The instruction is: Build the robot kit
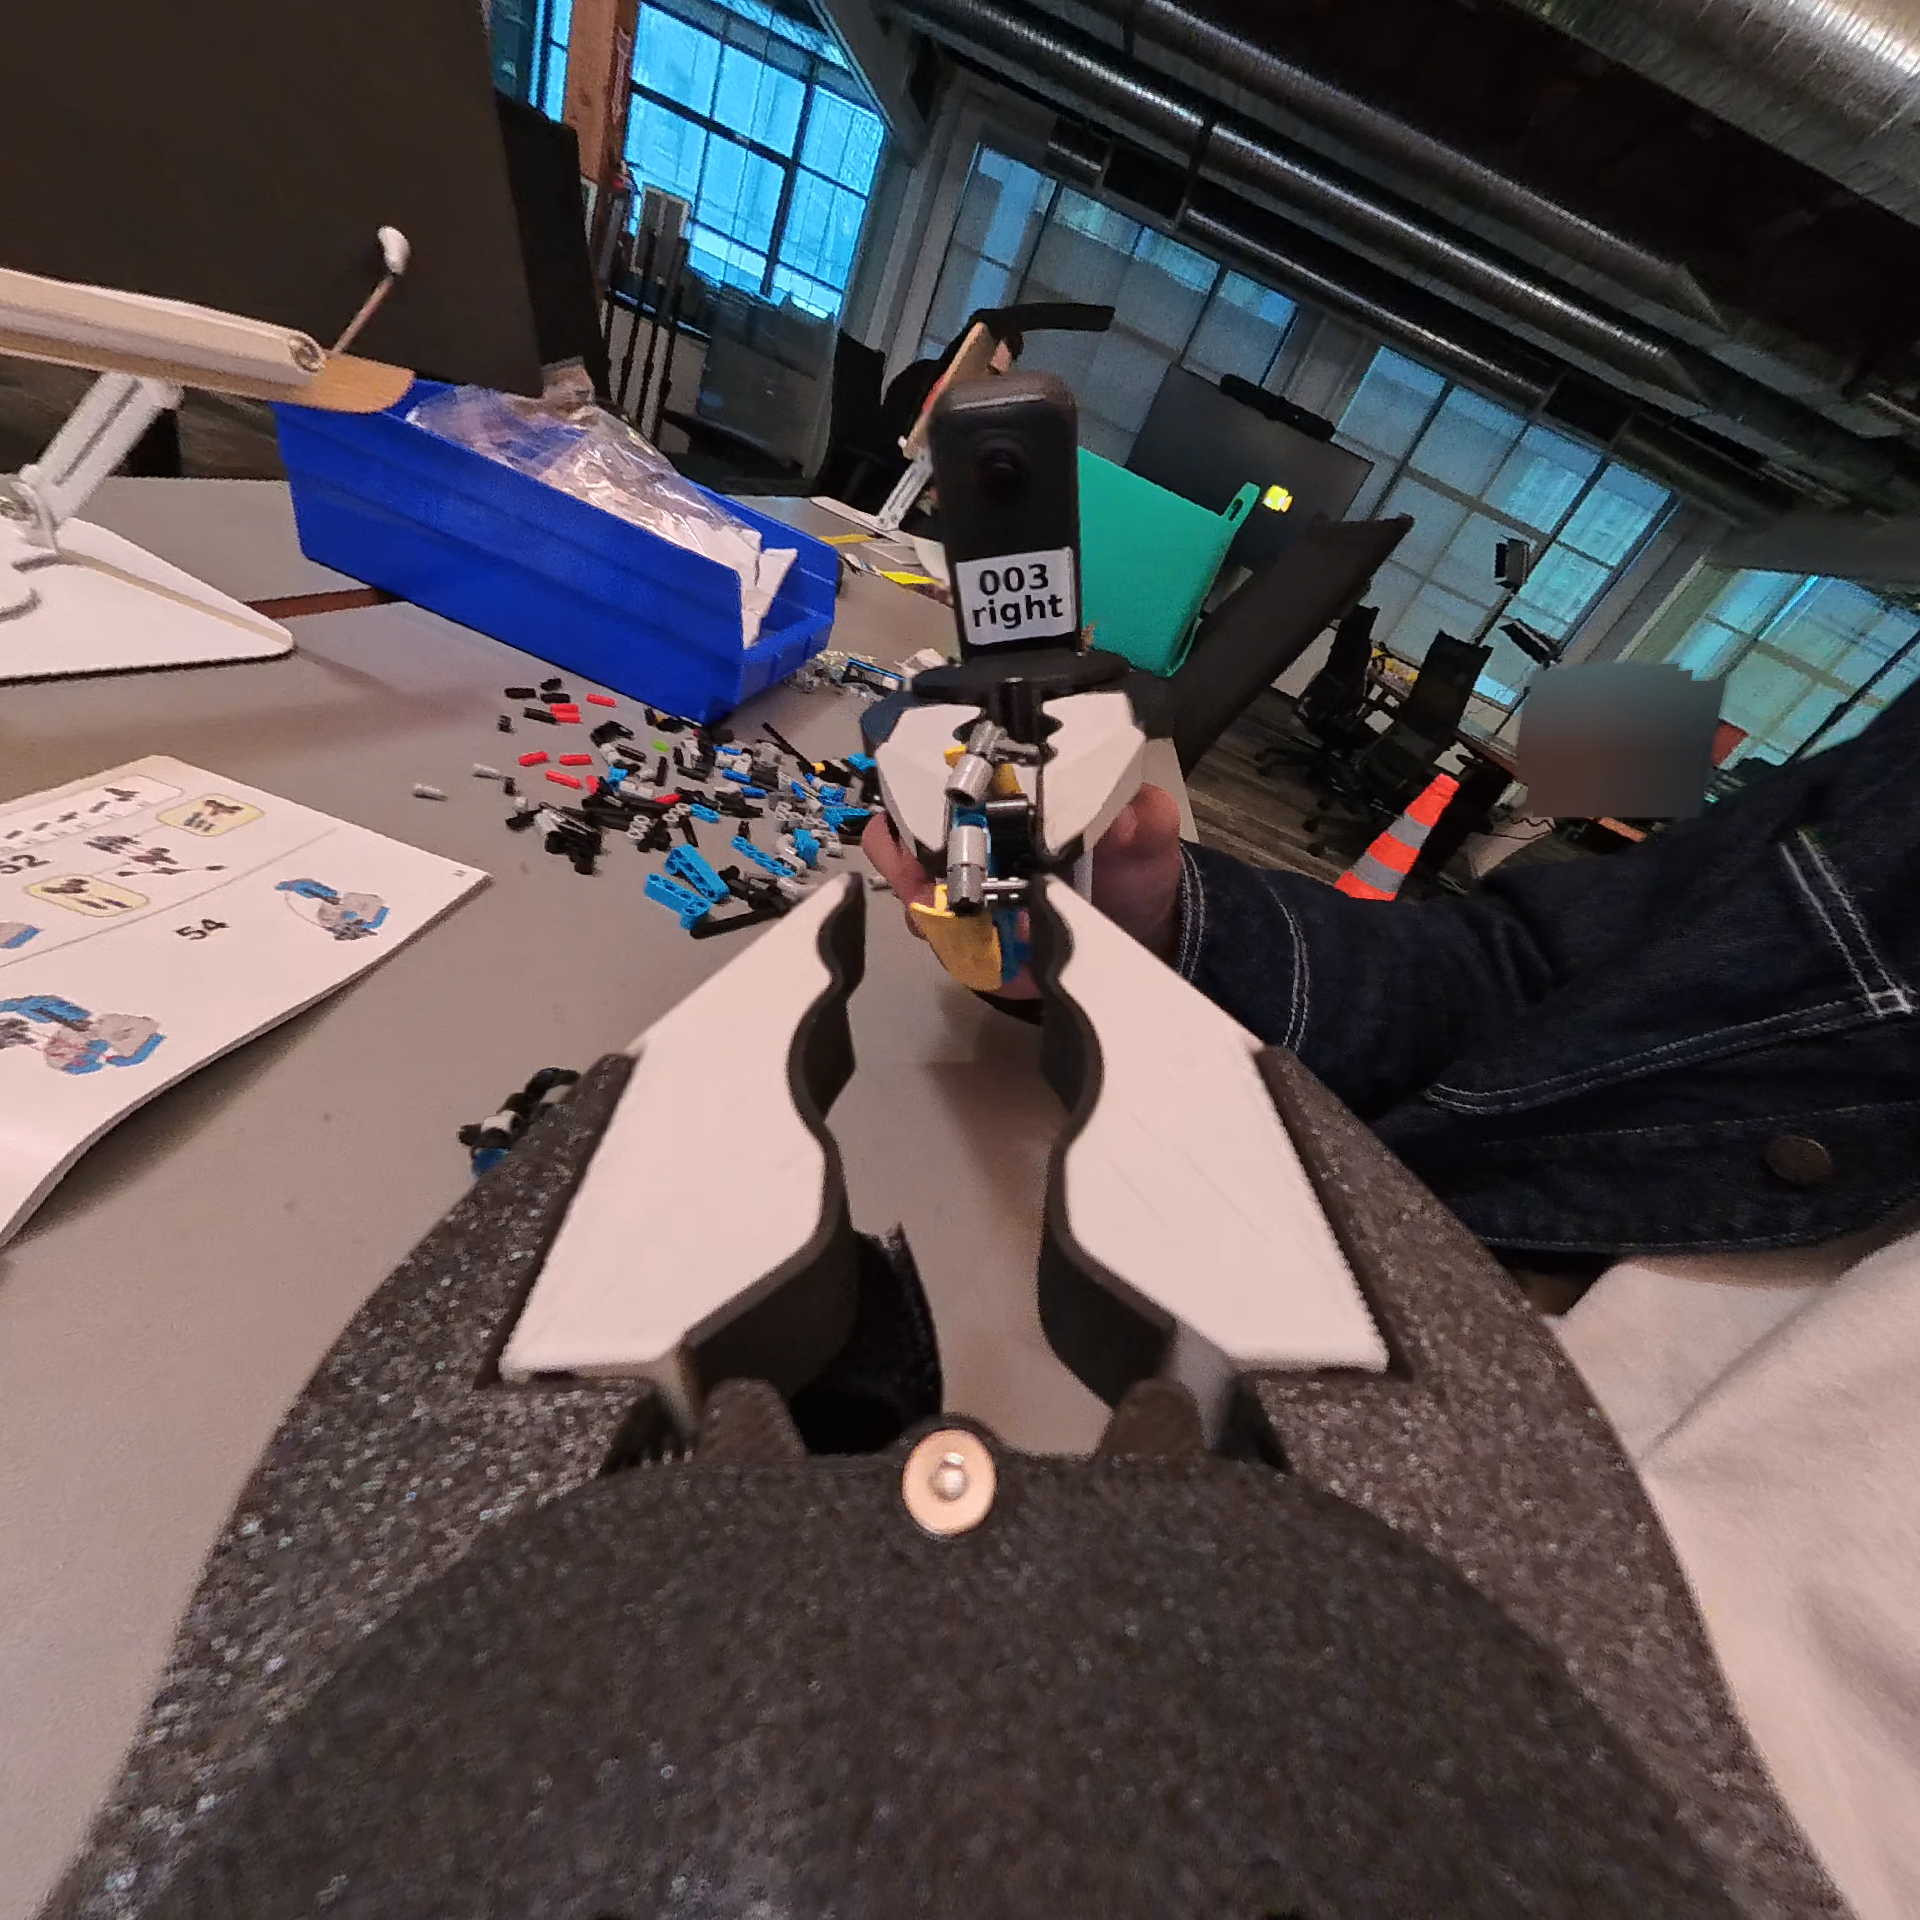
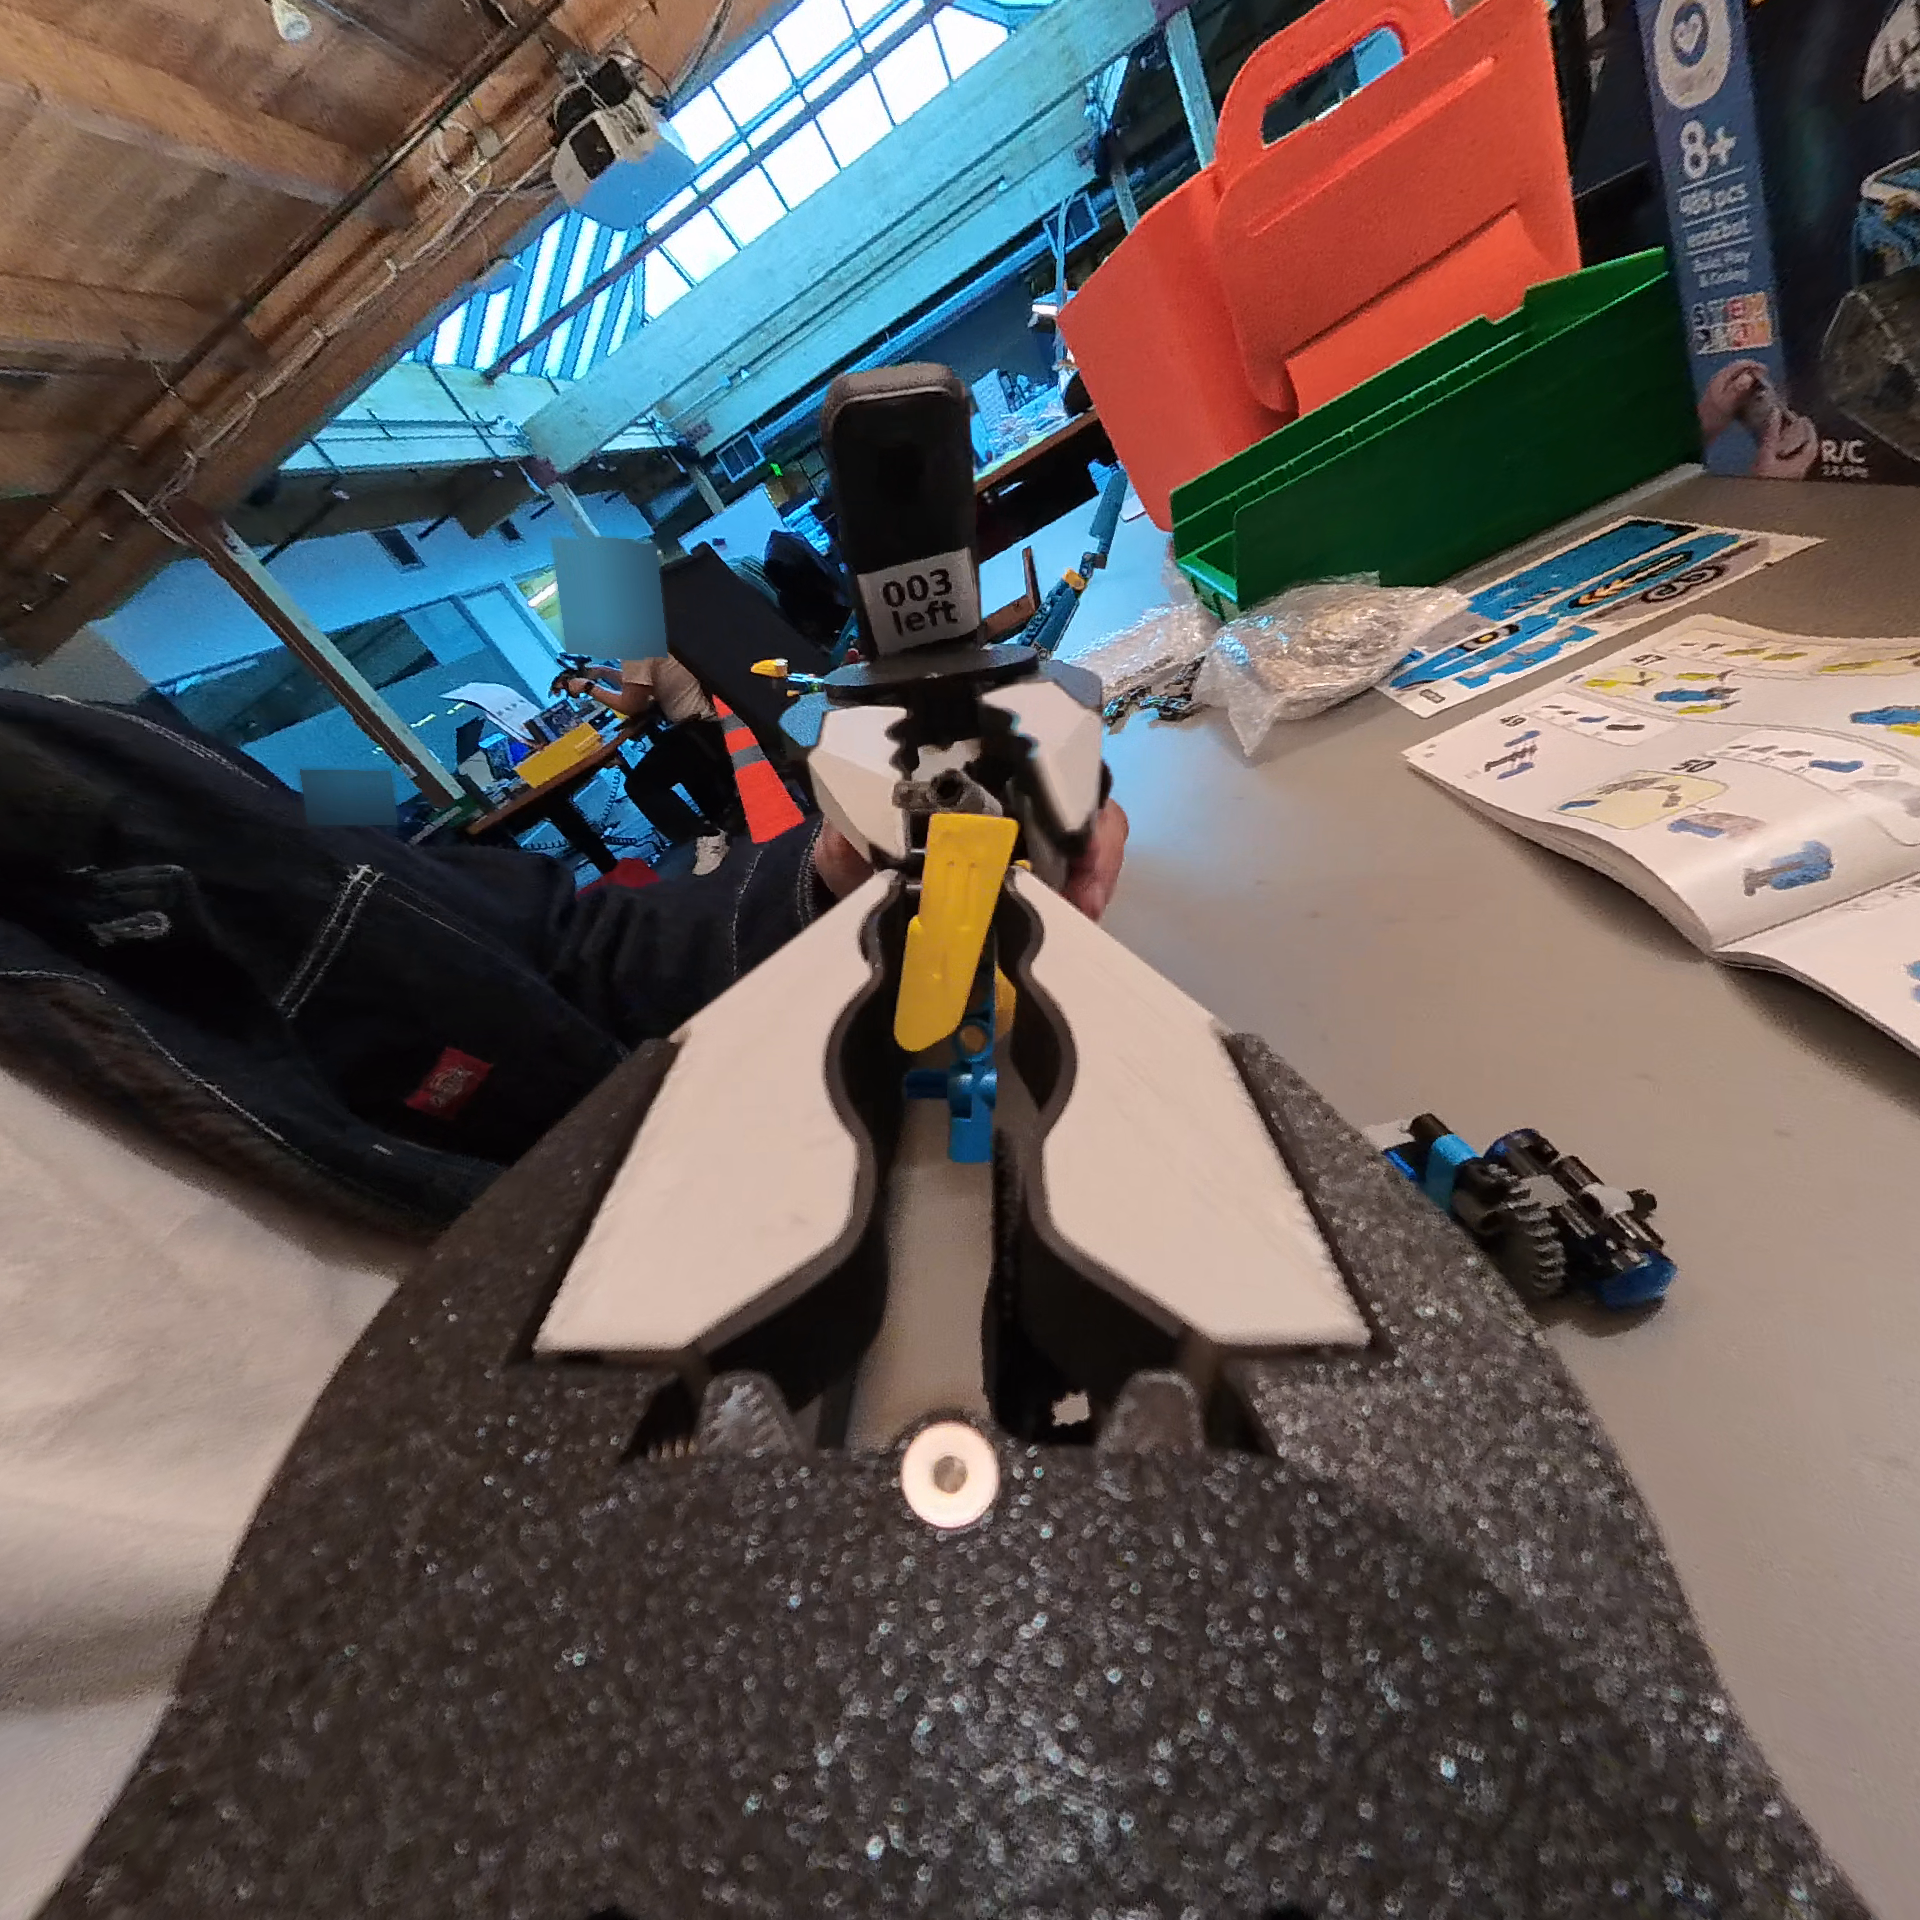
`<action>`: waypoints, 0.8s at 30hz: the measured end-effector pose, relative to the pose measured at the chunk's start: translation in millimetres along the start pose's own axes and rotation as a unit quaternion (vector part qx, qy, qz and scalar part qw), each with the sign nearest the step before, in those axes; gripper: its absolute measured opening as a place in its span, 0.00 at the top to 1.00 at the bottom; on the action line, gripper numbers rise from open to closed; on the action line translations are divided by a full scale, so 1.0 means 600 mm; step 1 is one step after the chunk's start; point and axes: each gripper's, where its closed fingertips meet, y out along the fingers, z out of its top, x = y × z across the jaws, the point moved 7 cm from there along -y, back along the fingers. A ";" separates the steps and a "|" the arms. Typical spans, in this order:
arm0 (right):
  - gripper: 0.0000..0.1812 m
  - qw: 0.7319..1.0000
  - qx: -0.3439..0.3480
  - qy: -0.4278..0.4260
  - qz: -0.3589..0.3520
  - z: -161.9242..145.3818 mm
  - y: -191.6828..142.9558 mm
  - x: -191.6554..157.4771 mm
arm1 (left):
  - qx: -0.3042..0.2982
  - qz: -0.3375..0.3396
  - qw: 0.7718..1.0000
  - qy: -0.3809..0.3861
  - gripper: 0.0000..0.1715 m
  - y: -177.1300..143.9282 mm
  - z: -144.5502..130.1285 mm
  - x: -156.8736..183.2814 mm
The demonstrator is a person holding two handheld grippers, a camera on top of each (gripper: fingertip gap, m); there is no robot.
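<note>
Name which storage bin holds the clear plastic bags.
The blue plastic bin by the white lamp base holds crinkled clear plastic bags; the green bin shows none inside.

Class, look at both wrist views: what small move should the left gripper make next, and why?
Probably ease the left gripper forward slightly and close it. Its fingers stand apart at the tip of the yellow-and-blue brick assembly, which the right gripper holds between its fingers, so the left does not appear to grip it yet.

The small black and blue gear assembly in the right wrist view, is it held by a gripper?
No, the small black and blue gear assembly lies alone on the grey table, beside the right gripper.
</note>
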 end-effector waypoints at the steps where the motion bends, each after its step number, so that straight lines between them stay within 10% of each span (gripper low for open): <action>1: 0.91 1.000 0.002 0.003 0.001 0.001 -0.001 0.001 | -0.003 -0.005 1.000 0.004 0.86 0.000 -0.001 0.002; 24: 0.84 0.996 -0.047 -0.056 -0.047 -0.007 -0.012 0.009 | -0.056 0.025 0.994 0.088 0.91 0.004 -0.014 0.008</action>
